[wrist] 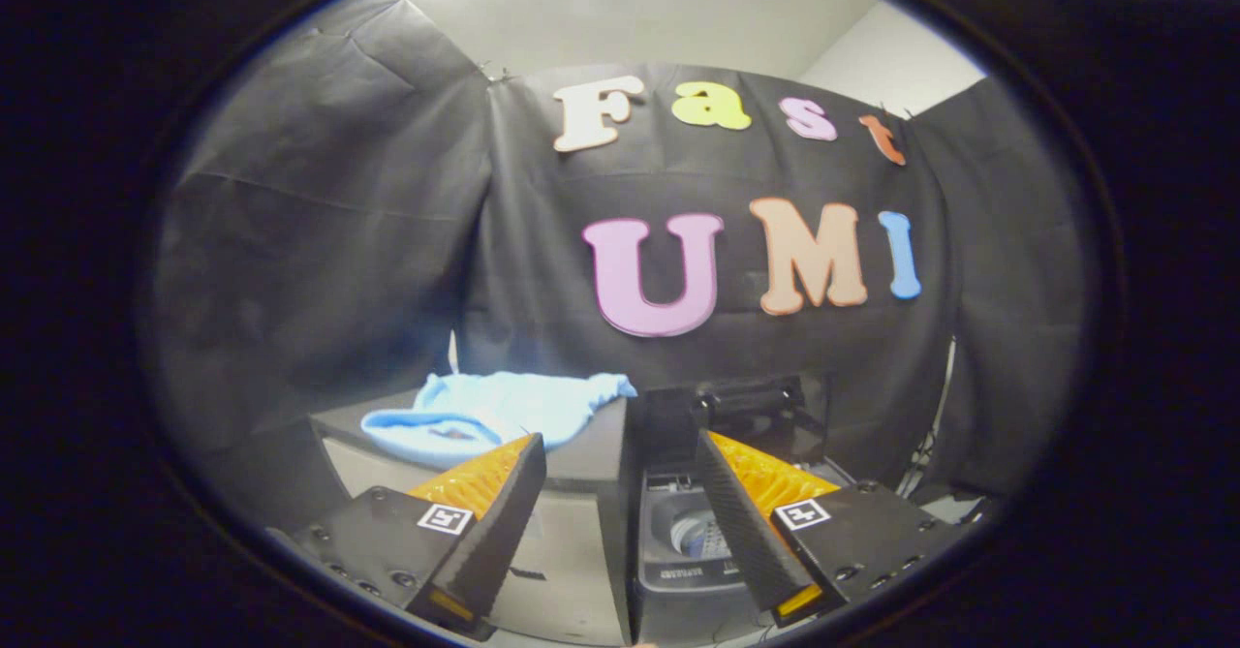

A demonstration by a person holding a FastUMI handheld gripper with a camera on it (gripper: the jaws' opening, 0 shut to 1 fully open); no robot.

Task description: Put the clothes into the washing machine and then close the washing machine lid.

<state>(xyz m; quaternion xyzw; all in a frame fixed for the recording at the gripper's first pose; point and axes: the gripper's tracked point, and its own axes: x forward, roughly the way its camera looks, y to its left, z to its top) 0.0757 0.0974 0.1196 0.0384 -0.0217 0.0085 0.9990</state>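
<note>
The light blue clothes lie bunched on a grey box just left of the washing machine, beyond the gripper's left finger. The gripper is spread wide, gripping nothing and touching nothing. Between its fingers, toward the right one, the washing machine stands with its lid raised and its drum exposed.

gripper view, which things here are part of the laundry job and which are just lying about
Part of the job: blue cloth on the grey box; washing machine, lid up; gripper, fingers apart, holding nothing.
Just about: black booth cloth, white wall.
</note>
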